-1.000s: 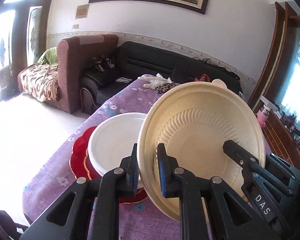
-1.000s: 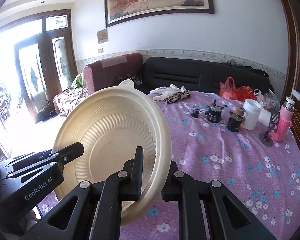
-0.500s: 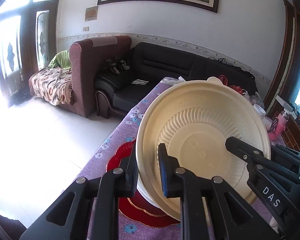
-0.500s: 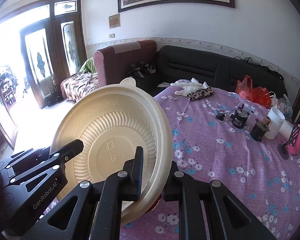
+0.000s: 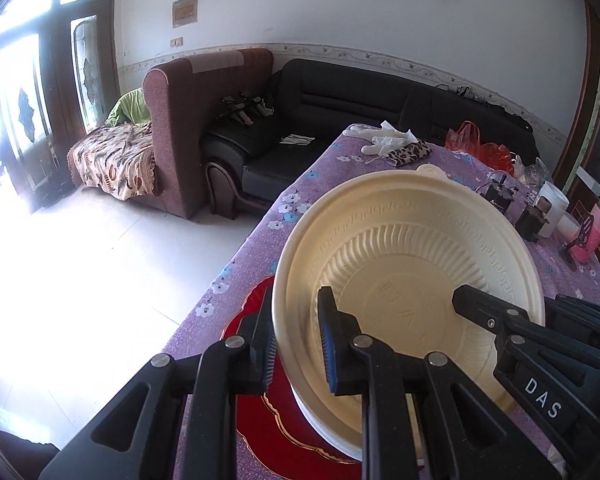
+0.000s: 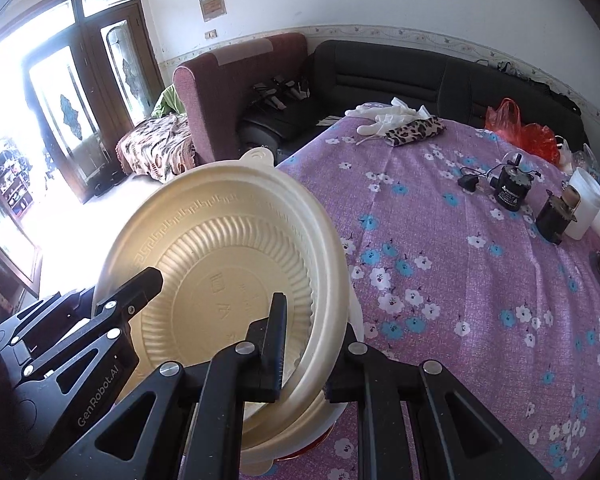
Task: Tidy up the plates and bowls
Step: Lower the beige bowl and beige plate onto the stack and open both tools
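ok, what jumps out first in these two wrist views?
The big cream bowl, tilted and gripped at opposite rims by the left tongs and right tongs. Under it, a white bowl sits on a red plate near the purple floral tablecloth's edge.

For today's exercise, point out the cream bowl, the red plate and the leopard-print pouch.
cream bowl (image 5: 412, 280), left wrist view, ribbed inner wall.
red plate (image 5: 268, 432), left wrist view, bare red rim beneath the bowl.
leopard-print pouch (image 6: 416, 130), right wrist view, middle of its top face.
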